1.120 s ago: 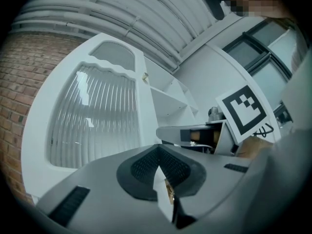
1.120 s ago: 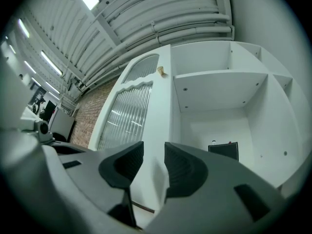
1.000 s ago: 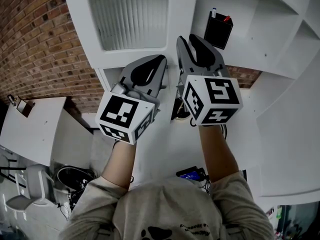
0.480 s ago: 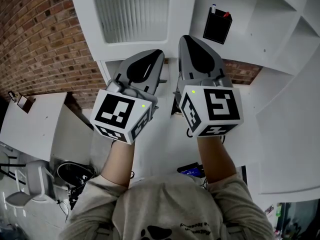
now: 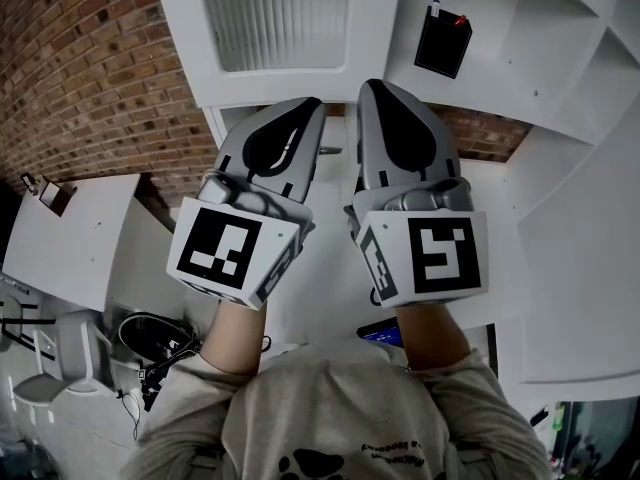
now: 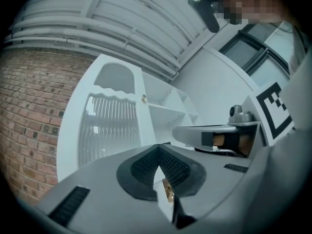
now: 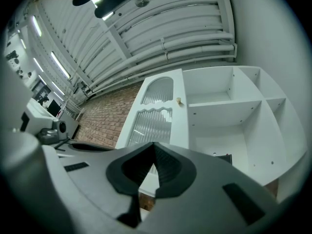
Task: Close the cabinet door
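Judging by how the door (image 7: pixel 153 118) lies, the closing step looks done or nearly so. The door stands in line with the cabinet (image 7: pixel 273 130) front, over the left bay. Its knob (image 7: pixel 179 101) is at the edge just beside the open shelves. Whether it sits fully home or a crack ajar I cannot tell.

Both tools hang in front of the cabinet, well apart from the door and touching nothing. The left gripper (image 6: pixel 157 149) has its jaws pressed together at the tip and is empty. The right gripper (image 7: pixel 153 146) is likewise closed, with nothing between its pads.

If the door is home, the next move calls only for drawing clear. If it is ajar, a closed tip should push on the frame near the knob and not on the ribbed glass.

The head view shows the grippers side by side and the brick wall (image 5: pixel 90 68), but it cuts off the door's top and hides the knob. Both gripper views show the whole door with its arched upper pane and the knob. Only the head and right gripper views show the black box (image 5: pixel 443 40) inside the cabinet. Only the left gripper view shows the other tool from the side.
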Demonstrator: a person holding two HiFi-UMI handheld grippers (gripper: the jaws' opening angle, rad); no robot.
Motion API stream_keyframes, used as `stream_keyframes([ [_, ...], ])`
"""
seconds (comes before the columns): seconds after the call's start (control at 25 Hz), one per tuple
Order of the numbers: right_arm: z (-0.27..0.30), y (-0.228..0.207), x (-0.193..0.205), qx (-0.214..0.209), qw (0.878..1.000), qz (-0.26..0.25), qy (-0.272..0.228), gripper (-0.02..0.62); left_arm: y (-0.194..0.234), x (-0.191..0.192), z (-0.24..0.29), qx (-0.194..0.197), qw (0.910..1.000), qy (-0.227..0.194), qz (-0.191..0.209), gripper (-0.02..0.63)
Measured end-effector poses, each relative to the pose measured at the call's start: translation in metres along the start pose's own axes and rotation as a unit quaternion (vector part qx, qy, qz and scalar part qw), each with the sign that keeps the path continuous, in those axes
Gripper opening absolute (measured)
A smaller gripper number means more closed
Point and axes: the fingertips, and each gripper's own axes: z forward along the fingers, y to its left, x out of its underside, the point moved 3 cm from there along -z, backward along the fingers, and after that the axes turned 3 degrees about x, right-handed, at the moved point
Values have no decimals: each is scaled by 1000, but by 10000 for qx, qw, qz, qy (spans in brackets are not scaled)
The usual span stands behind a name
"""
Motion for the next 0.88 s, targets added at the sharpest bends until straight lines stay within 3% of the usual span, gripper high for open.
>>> stream_keyframes([
  [0.44, -33, 31, 14, -29, 9998, 60, 209, 17, -4, 7, -49, -314, 9994, 1, -132, 8],
  [0.88, -65, 76, 44, -86, 9984, 158, 529, 18, -7, 48, -100, -479, 9977, 399, -284, 8],
])
